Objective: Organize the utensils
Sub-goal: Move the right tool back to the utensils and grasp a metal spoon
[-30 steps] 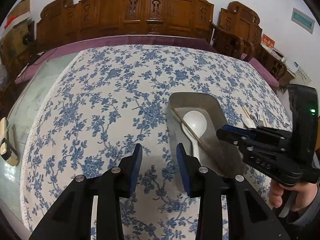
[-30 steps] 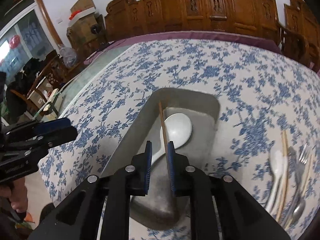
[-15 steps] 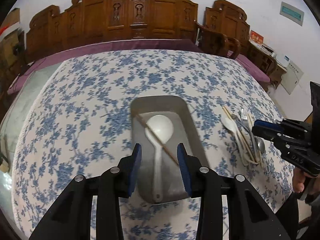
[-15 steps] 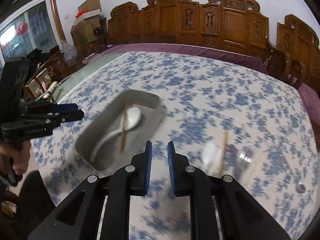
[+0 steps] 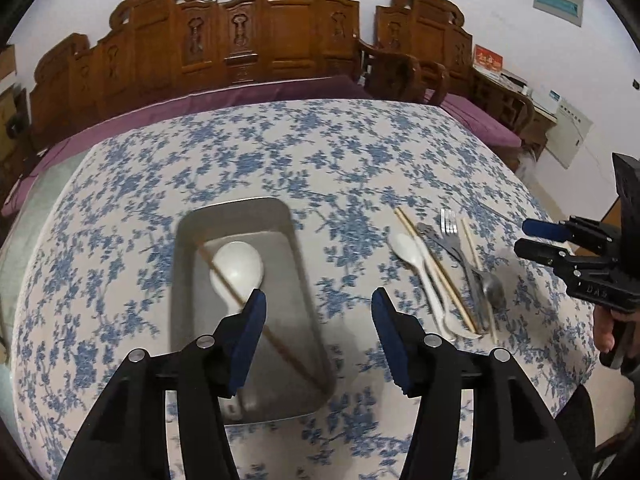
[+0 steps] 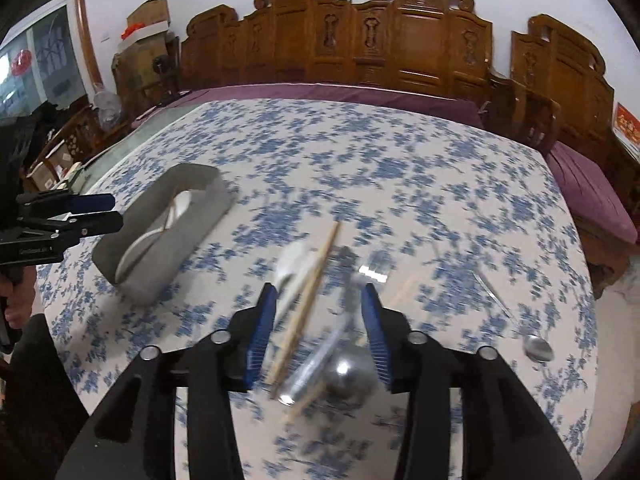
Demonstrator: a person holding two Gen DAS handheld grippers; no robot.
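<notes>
Left gripper has its fingers spread wide with nothing in them, hanging over the grey tray. A white spoon and one chopstick lie inside it. Right gripper is also wide open and empty, right above the pile of utensils on the table, at 3 o'clock from the tray. A lone metal spoon sits further at 3 o'clock.

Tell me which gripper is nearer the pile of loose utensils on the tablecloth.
Right. The right gripper hangs open directly over the utensil pile, its fingers framing the chopsticks and metal spoon. The left gripper is open off to the side, at the metal tray.
</notes>
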